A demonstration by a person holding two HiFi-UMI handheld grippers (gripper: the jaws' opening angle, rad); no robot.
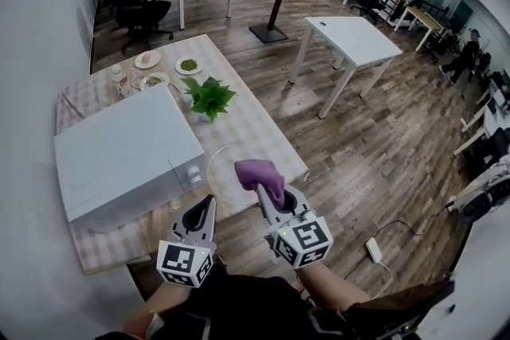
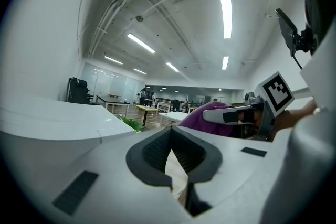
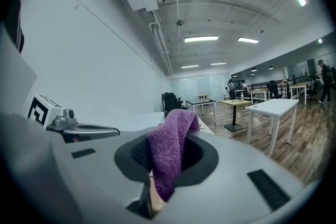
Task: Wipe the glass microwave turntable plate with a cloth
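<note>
From the head view alone: a clear round glass turntable plate (image 1: 221, 159), flat on the beige checked tablecloth (image 1: 255, 131) at the near edge of the table, just beside the front right corner of a white box-shaped microwave oven (image 1: 119, 159). Faint at best, little more than a pale rim, its near side covered by a purple knitted cloth (image 1: 259, 173) and by the right gripper (image 1: 271, 193) over it. Impossible to tell whether cloth touches glass. Farther back on the same table, a leafy green potted plant (image 1: 209, 97) and small white dishes of food (image 1: 188, 65). No sign of the plate in either gripper view, both aimed up toward ceiling lights and distant tables. In the right gripper view: right gripper (image 3: 167, 165) clenched on the purple cloth (image 3: 170, 149), the free upper end folded over to the right. In the left gripper view: left gripper (image 2: 173, 160) closed up on nothing, dark pads (image 2: 152, 152) drawn into a narrow V, only a beige sliver showing through the slit, too little to name. Beyond it, side-on, the right gripper (image 2: 236, 113) with the cloth (image 2: 207, 118) bunched at its tip. From above, left gripper (image 1: 209, 203) a single pointed tip just beside the right one, in front of the oven.
</note>
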